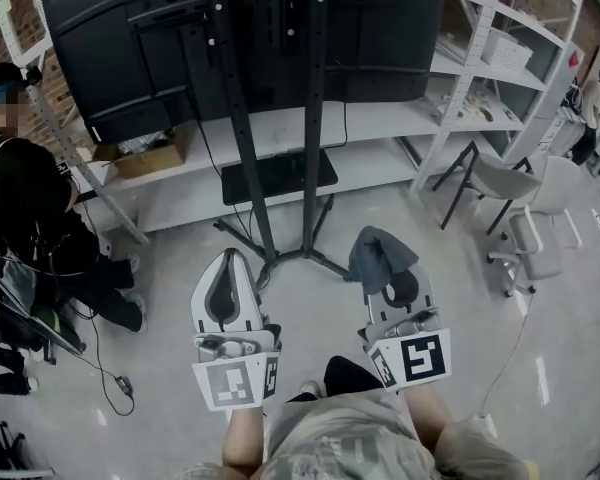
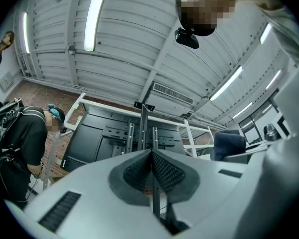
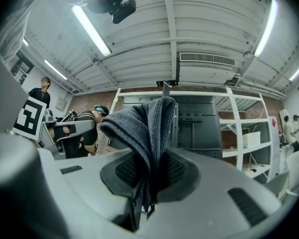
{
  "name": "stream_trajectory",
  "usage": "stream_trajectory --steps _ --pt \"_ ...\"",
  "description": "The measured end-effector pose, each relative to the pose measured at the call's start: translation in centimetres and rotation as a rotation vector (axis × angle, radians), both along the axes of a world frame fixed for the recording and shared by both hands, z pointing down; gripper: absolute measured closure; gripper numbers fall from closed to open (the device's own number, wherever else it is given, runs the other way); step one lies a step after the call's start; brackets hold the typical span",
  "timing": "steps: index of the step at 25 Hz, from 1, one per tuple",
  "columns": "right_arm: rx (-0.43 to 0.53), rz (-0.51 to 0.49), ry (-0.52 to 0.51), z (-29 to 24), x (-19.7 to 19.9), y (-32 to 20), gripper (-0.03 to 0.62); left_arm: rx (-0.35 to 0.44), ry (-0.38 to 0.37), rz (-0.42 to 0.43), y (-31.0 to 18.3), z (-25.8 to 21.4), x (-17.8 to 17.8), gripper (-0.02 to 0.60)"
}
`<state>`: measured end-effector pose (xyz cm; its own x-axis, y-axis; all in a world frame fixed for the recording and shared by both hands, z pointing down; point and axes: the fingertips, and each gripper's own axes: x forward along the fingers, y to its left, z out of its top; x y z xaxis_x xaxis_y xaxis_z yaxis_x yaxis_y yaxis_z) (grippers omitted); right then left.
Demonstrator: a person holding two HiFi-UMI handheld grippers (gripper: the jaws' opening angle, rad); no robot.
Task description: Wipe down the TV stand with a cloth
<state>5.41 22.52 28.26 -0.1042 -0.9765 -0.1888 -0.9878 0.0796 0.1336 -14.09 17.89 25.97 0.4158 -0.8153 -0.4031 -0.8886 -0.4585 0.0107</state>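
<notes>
The black TV stand (image 1: pixel 276 108) rises ahead, its two poles carrying a large black screen (image 1: pixel 130 38), a small black shelf (image 1: pixel 278 176) and floor legs (image 1: pixel 298 258). My right gripper (image 1: pixel 392 280) is shut on a dark grey cloth (image 1: pixel 376 254), which flops over the jaws in the right gripper view (image 3: pixel 145 128). My left gripper (image 1: pixel 227 293) is shut with nothing in it, its jaws pressed together in the left gripper view (image 2: pixel 151 171). Both grippers hover above the floor just short of the stand's legs.
White shelving (image 1: pixel 480 88) runs behind and to the right of the stand. A grey chair (image 1: pixel 525 203) stands at the right. A person in black (image 1: pixel 25 218) crouches at the left, with cables (image 1: pixel 110 368) on the floor. A cardboard box (image 1: pixel 145 158) lies under the shelf.
</notes>
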Motion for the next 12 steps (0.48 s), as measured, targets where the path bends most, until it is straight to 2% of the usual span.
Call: stream_trajectory --steps 6,9,12 --pt "0.022 0.061 0.03 -0.5 1.6 -1.0 0.53 0.007 0.03 0.048 -2.3 -0.3 0.8 0.565" --pt "0.035 0.096 0.021 -0.6 2.8 -2.9 0.53 0.009 0.034 0.055 -4.1 -0.2 1.5 0.565" --pt "0.048 0.087 0.001 -0.6 3.6 -5.6 0.53 0.012 0.026 0.049 -6.1 -0.1 2.4 0.565"
